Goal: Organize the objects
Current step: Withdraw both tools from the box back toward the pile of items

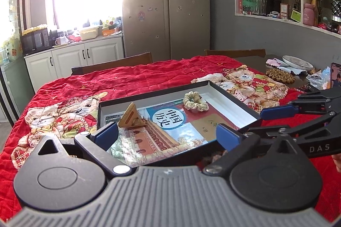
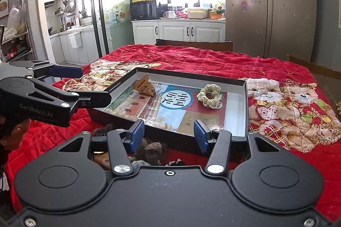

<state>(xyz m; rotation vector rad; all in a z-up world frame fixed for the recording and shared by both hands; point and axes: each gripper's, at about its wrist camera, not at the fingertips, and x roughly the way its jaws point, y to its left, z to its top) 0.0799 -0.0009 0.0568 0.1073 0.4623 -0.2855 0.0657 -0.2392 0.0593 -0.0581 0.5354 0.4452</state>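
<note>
Nearest, the left gripper (image 1: 168,131) and right gripper (image 2: 168,133) both stand open and hold nothing, just before the shallow black box (image 2: 243,137); inside it lie a history book (image 2: 181,107), a wooden triangle (image 1: 131,118) and a cream scrunchie (image 2: 210,95); beyond spreads the red quilt (image 2: 202,58) over the tabletop.
</note>
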